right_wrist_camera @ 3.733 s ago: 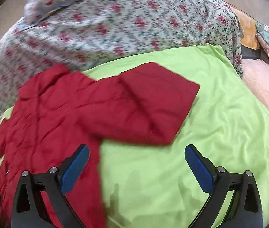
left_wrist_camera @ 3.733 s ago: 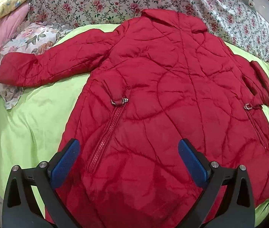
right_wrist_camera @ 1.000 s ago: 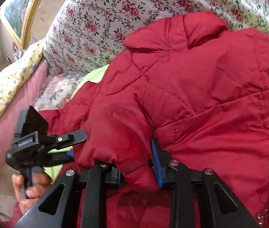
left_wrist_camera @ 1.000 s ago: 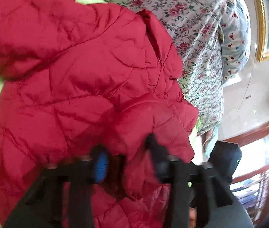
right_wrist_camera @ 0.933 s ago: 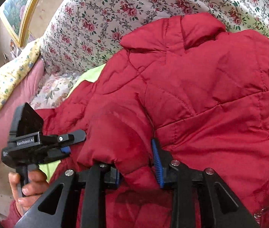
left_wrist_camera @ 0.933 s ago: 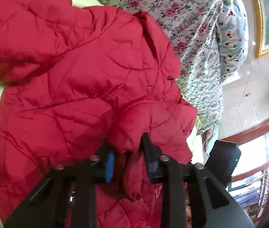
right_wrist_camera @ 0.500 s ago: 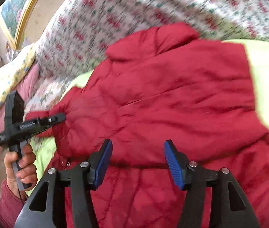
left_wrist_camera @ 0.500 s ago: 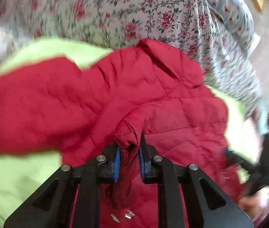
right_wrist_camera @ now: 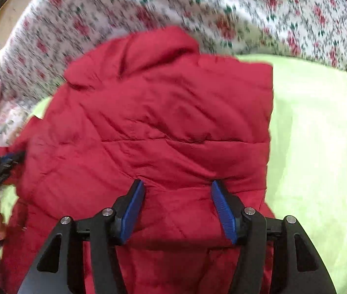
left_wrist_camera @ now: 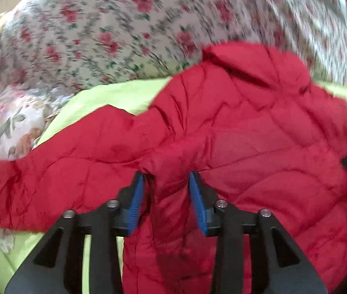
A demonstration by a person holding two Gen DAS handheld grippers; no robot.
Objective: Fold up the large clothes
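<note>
Loosening now, the left claw [left_wrist_camera: 166,191] has just been opening, with a puffy ridge of the red coat [left_wrist_camera: 246,127] between its blue pads; the right pad looks pressed into the fabric, the left less clearly, so whether it truly grips I cannot tell. Over on the other side the right claw [right_wrist_camera: 175,203] has just spread apart too and hovers empty over the folded-in side of the coat.

Trouble from here, I judge: the slick quilted shell springs back and undoes that fold, or the ridge slips out early and drags the left sleeve [left_wrist_camera: 51,171] askew.

Outward: the coat lies on the green sheet [right_wrist_camera: 315,147], collar toward the floral bedding [left_wrist_camera: 124,24]. Open sheet runs wide on the right; the left is crowded by pillows [left_wrist_camera: 9,127], near the sleeve.
</note>
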